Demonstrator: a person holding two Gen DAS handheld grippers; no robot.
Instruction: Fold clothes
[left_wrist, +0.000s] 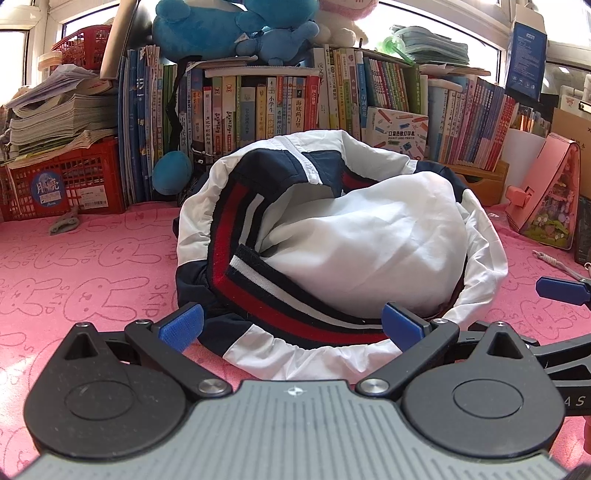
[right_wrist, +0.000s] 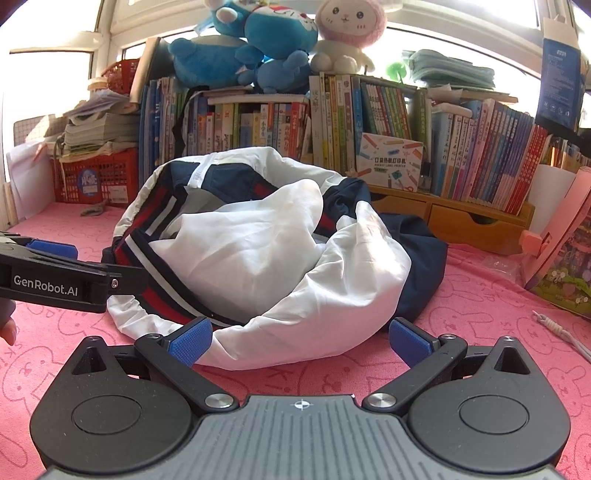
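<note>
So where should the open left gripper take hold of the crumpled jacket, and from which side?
Probably the striped ribbed hem, approached from the near side. In the left wrist view that band curves across the front of the jacket, right between the open left gripper's fingers, and it looks thicker than the loose white lining bulging behind it. The right gripper is open at the white edge.

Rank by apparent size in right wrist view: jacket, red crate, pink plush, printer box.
1. jacket, by far
2. red crate
3. pink plush and printer box look alike; not ranked.
The jacket sits nearest the camera, which inflates it.
</note>
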